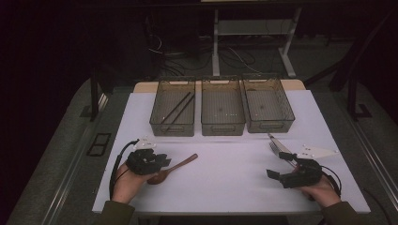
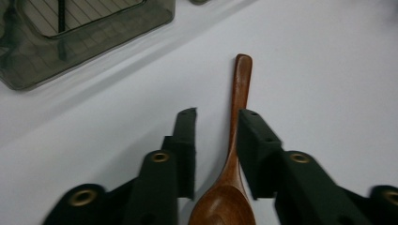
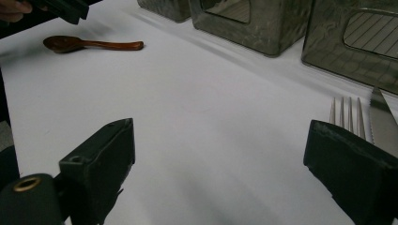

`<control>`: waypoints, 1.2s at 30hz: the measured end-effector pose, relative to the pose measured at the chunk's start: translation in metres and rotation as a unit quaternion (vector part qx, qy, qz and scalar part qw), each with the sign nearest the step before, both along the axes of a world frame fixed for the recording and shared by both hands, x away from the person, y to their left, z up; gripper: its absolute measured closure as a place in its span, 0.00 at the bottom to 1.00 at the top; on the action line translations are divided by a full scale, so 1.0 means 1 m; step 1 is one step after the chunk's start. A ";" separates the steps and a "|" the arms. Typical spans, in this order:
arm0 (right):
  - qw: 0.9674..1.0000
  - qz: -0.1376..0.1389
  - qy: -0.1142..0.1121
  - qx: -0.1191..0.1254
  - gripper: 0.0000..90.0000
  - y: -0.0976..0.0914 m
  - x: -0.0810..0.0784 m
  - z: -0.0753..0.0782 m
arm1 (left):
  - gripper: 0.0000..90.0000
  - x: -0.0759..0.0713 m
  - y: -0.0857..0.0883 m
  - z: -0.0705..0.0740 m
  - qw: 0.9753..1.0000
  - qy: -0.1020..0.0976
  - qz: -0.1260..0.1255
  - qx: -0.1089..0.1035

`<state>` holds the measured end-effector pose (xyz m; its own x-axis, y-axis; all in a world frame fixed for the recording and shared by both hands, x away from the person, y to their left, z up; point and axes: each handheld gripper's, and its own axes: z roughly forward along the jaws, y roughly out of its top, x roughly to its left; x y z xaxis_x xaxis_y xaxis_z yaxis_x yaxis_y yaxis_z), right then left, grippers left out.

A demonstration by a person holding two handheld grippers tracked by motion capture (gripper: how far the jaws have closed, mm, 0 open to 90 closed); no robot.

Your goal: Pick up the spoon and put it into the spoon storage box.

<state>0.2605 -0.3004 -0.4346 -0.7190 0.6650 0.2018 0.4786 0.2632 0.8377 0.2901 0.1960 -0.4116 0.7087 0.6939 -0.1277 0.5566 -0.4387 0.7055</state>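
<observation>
Spoon (image 2: 233,154) pickup under way: left gripper (image 2: 217,117) straddles handle, jaws narrow but not pressing; next, closing squarely.

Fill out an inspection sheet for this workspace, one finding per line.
Surface: white table, flat.
Job's things: wooden spoon lying between the left gripper's jaws; a gap shows at each side.
Clutter: fork and knife at right; three mesh bins behind, left one holding two dark sticks.
Grippers: left gripper open around spoon; right gripper open wide, nothing between.
Cables: black cable trailing from the left gripper.
Surroundings: dark floor, desk legs, loose wires.
</observation>
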 end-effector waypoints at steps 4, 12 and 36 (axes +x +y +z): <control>1.000 0.000 0.000 0.001 0.10 0.000 0.000 0.000 | 0.60 -0.009 0.005 0.000 1.000 -0.007 0.009 -0.010; 1.000 -0.001 0.000 0.000 0.09 0.000 0.000 0.000 | 0.45 -0.025 0.022 -0.007 0.999 -0.011 0.034 -0.020; 1.000 -0.002 -0.001 0.001 0.09 0.000 0.000 0.000 | 0.42 -0.031 0.024 -0.029 0.999 0.021 0.024 0.020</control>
